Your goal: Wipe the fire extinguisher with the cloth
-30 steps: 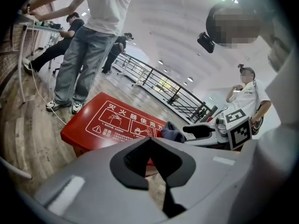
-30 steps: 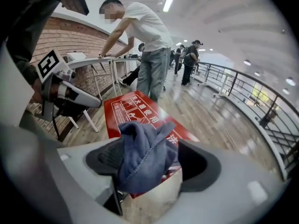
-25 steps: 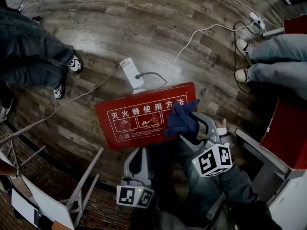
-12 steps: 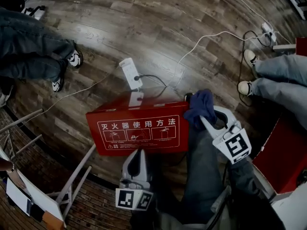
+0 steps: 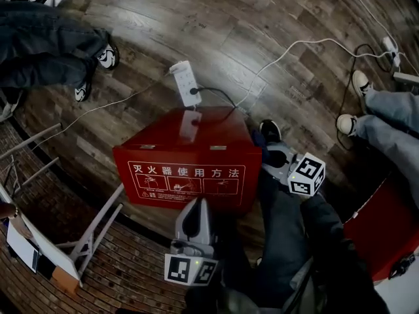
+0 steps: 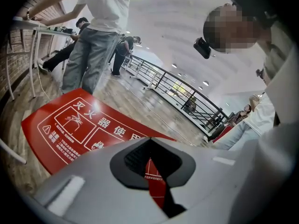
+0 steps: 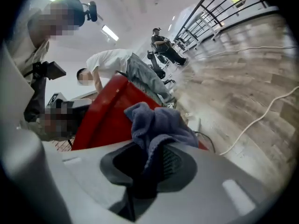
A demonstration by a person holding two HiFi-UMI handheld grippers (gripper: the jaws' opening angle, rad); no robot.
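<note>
Blue cloth, just clamped by a fold in the right gripper, may be dropped in wiping — box gripped by left gripper.

head: steeply down | both gripper views: low, close | shared: red box

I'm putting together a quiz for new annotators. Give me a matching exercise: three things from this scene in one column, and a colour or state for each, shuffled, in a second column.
Things
1. cloth
2. extinguisher box
3. power strip

Descriptions
A. red, with white print on one face
B. white, lying on the wood floor
C. blue, bunched up

Pairs: 1-C, 2-A, 3-B
</note>
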